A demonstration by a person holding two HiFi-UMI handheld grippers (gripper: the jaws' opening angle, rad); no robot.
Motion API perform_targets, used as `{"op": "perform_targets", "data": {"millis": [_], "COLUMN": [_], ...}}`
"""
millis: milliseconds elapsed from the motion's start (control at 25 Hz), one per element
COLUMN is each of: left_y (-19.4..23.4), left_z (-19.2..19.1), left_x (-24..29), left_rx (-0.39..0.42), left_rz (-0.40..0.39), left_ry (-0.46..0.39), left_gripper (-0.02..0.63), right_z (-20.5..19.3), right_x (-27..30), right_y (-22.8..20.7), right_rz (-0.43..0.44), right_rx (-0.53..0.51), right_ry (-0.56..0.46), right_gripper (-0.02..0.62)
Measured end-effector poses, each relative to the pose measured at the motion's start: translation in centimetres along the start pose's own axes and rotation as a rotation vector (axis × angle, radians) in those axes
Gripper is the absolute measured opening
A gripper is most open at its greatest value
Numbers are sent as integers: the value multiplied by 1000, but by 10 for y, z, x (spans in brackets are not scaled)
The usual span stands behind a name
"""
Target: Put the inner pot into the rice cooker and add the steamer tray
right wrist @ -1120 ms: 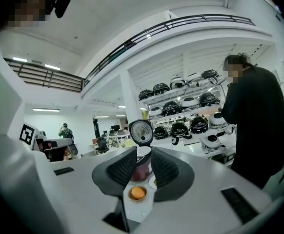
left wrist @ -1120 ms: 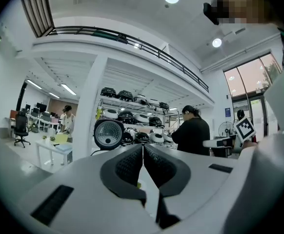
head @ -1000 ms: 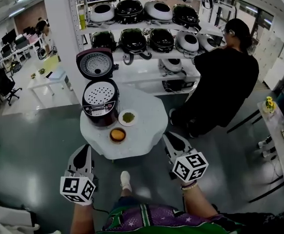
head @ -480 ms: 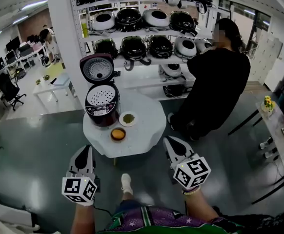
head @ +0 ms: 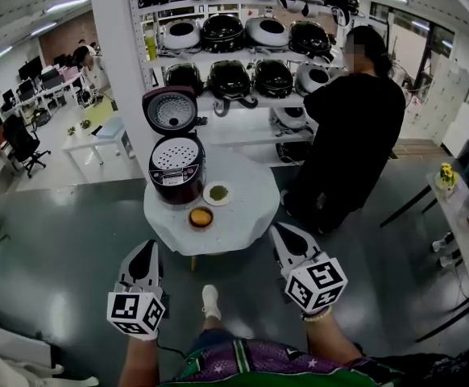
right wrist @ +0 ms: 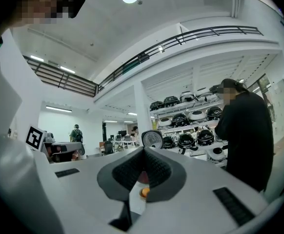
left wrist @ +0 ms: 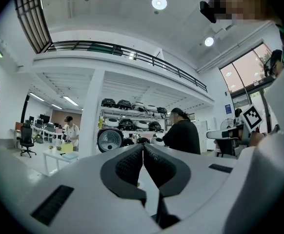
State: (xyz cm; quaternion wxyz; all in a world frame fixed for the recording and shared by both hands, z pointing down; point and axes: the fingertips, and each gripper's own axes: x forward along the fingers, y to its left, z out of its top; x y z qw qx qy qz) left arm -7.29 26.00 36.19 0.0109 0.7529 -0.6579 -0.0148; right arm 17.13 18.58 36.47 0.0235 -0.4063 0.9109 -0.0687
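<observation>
Since the earlier frame: table (head: 242,216) sits a little farther off in the head view, and both grippers are drawn back from its near edge. Left gripper (head: 148,247) jaws pressed together, nothing between them. Right gripper (head: 285,230) jaws likewise pressed together and empty. Both are held level, apart from the table.

Rice cooker (head: 176,182) stands on the table's far left, lid (head: 170,110) upright and open. White perforated steamer tray (head: 176,153) is seated in the cooker's mouth; the inner pot is not visible beneath it. Just right of the cooker is a bowl of green stuff (head: 217,193); nearer, a bowl of orange stuff (head: 201,217).

Person in black (head: 351,135) stands at the shelves (head: 242,51) of cookers behind.
</observation>
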Motion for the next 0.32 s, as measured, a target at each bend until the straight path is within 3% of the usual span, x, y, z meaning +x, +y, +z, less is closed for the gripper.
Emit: {"op": "perform_targets", "data": {"millis": [320], "left_y": [-5], "left_z": [0], "left_x": [-1], "left_rx": [2], "left_rz": [-2], "left_ry": [1], "left_gripper": [26], "right_z": [1], "right_x": [-8], "right_y": [-7], "right_rz": [-30], "right_rx": [-10], "right_ry": [7], "right_gripper": [5]}}
